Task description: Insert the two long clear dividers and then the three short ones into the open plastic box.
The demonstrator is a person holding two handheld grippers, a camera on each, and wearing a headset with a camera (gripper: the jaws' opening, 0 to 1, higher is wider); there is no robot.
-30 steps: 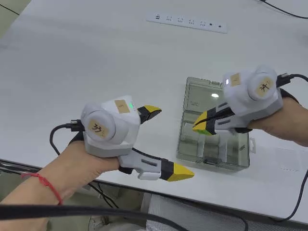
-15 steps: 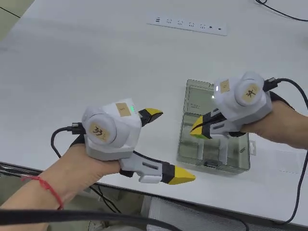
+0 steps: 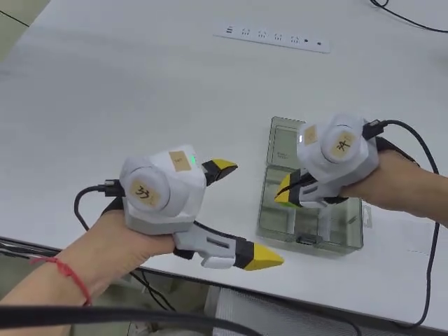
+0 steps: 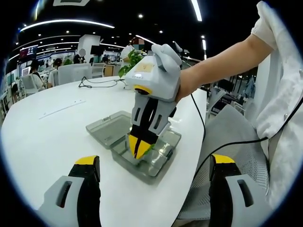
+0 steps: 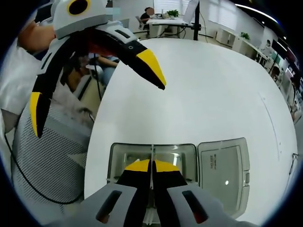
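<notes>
The right gripper (image 5: 151,165) has its jaws drawn together to a hairline slit, with the yellow tips low over the tray of the open plastic box (image 5: 113,158). A thin pale line (image 5: 152,150) runs from the tips to the tray's far wall. It reads as a clear divider seen edge-on, but I cannot tell whether the jaws pinch it or merely sit above it. In the left gripper view the right gripper (image 4: 138,145) points steeply down into the tray. The box lies close to the near edge of the table (image 3: 140,84), with its lid (image 3: 287,143) folded flat on the far side. Faint partitions show through the tray in the head view, too glassy to count. The left gripper (image 3: 245,212) hangs off to the box's left, clear of it, jaws spread wide and holding nothing.

My reading is that a divider is being seated, though I cannot say how many pieces are already in. The next move calls for a straight downward press so the divider's ends slide into their wall slots, then a clean release — a tilt would likely jam it.
</notes>
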